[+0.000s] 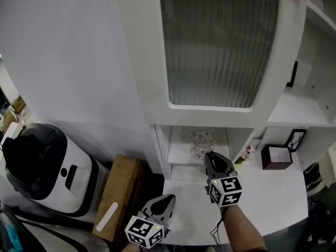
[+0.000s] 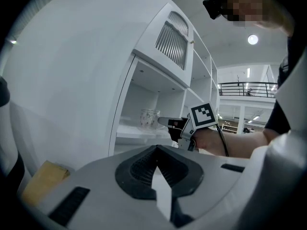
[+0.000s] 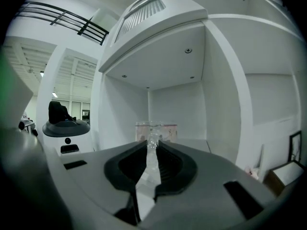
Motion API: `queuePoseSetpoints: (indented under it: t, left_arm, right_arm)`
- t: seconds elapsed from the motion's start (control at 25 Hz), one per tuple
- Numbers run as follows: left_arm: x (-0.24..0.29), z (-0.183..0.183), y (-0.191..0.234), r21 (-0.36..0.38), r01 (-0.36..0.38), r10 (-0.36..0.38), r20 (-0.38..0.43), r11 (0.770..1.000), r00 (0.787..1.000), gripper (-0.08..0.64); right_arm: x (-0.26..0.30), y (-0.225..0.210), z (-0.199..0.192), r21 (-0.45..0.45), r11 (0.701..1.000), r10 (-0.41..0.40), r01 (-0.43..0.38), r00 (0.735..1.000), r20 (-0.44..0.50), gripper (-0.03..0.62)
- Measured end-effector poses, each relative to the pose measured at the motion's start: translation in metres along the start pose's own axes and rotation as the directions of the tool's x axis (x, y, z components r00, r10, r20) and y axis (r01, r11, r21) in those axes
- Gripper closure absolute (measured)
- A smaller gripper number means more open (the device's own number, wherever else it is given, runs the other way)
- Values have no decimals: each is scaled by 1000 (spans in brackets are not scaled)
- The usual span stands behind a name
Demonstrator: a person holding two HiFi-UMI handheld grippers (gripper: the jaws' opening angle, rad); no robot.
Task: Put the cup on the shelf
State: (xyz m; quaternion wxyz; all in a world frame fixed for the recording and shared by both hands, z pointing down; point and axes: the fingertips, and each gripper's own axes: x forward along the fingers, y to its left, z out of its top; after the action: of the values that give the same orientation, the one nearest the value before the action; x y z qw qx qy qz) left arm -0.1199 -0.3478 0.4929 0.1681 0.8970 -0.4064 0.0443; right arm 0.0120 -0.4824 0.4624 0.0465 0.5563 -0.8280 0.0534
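The glass cup [image 1: 203,143] stands upright on the low shelf [image 1: 181,154] inside the white cabinet [image 1: 139,62], below its ribbed-glass door [image 1: 218,41]. The right tongs [image 1: 209,154] reach into that opening, and their nearly closed tips pinch a clear part of the cup. It is probably the handle, though the glass is hard to read. The left tongs [image 1: 168,198] are pressed together on nothing. They are held back from the shelf, just beside a cardboard box [image 1: 118,193] and at the edge of the white surface [image 1: 273,193].
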Motion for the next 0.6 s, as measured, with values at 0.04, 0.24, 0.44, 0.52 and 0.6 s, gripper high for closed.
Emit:
queuePoseSetpoints:
  t: [0.04, 0.24, 0.44, 0.52, 0.6]
  left_arm:
    - [0, 0, 0, 0, 2, -2, -1, 1000, 1000, 555]
    - [0, -2, 0, 1, 8, -8, -9, 1000, 1000, 555]
    - [-1, -5, 2, -7, 6, -6, -12, 1000, 1000, 555]
    - [-1, -6, 1, -9, 7, -7, -13, 1000, 1000, 555]
    - [-1, -8, -1, -11, 8, -8, -15, 1000, 1000, 555]
  right_arm:
    - [2, 0, -1, -3, 1000, -2, 2, 1000, -8, 565]
    - [8, -3, -5, -5, 1000, -16, 16, 999, -36, 563]
    - [11, -2, -12, -6, 1000, -20, 19, 997, -68, 558]
    - [11, -2, -13, -7, 1000, -15, 15, 997, -72, 555]
    - [11, -1, -14, -10, 1000, -7, 6, 997, -78, 543]
